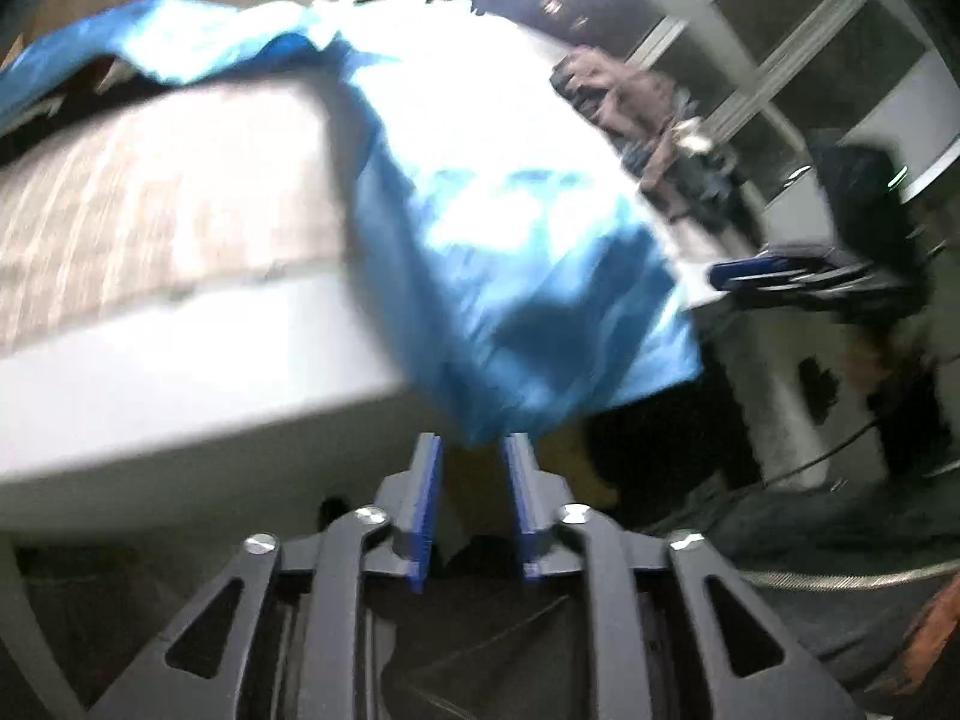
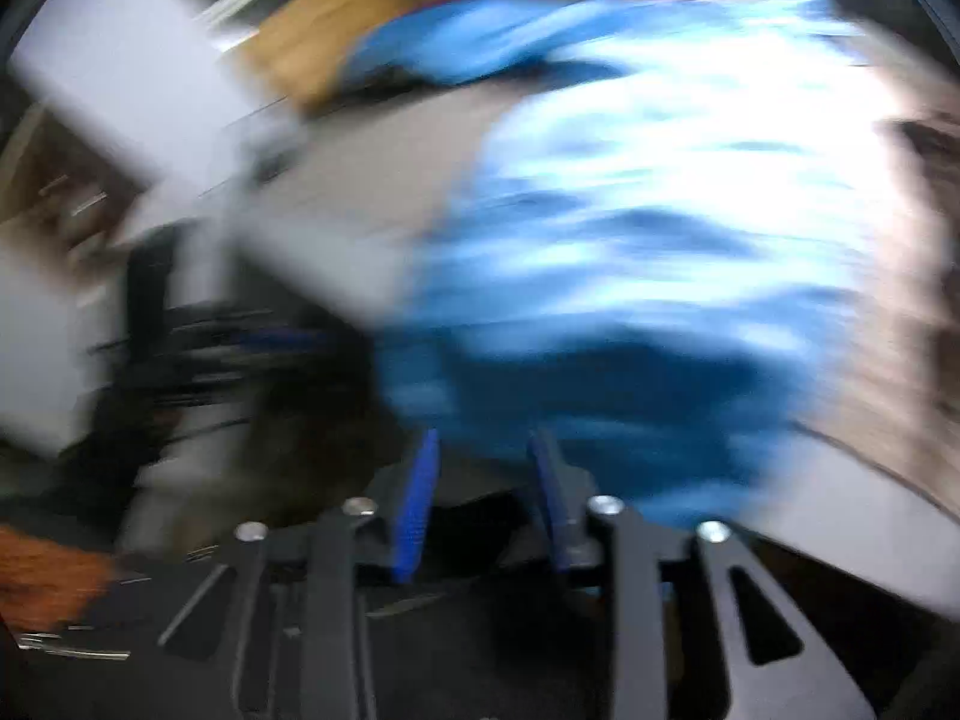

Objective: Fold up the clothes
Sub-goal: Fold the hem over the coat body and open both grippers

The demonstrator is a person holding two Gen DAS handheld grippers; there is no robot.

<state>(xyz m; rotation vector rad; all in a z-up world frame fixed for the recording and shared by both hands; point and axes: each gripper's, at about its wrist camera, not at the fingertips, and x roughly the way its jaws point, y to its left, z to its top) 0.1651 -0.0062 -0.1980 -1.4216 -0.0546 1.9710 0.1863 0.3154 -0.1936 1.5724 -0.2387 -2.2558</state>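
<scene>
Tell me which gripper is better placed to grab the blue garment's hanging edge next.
Left, probably. The left gripper is open with the blue garment hanging off the table right at its fingertips. The right gripper is open and close too, but heavy blur hides the edge.

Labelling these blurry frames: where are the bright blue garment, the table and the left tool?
Bright blue garment [image 1: 528,276]: left wrist view, hanging middle.
Table [image 1: 180,372]: left wrist view, white front edge.
Left tool [image 1: 471,450]: left wrist view, between fingertips.

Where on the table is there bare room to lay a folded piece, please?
The woven-patterned tabletop left of the blue garment looks bare up to its white front edge. The garment covers the middle and hangs over the edge by the left gripper. The far right, by the brownish clothes pile, is crowded.
</scene>
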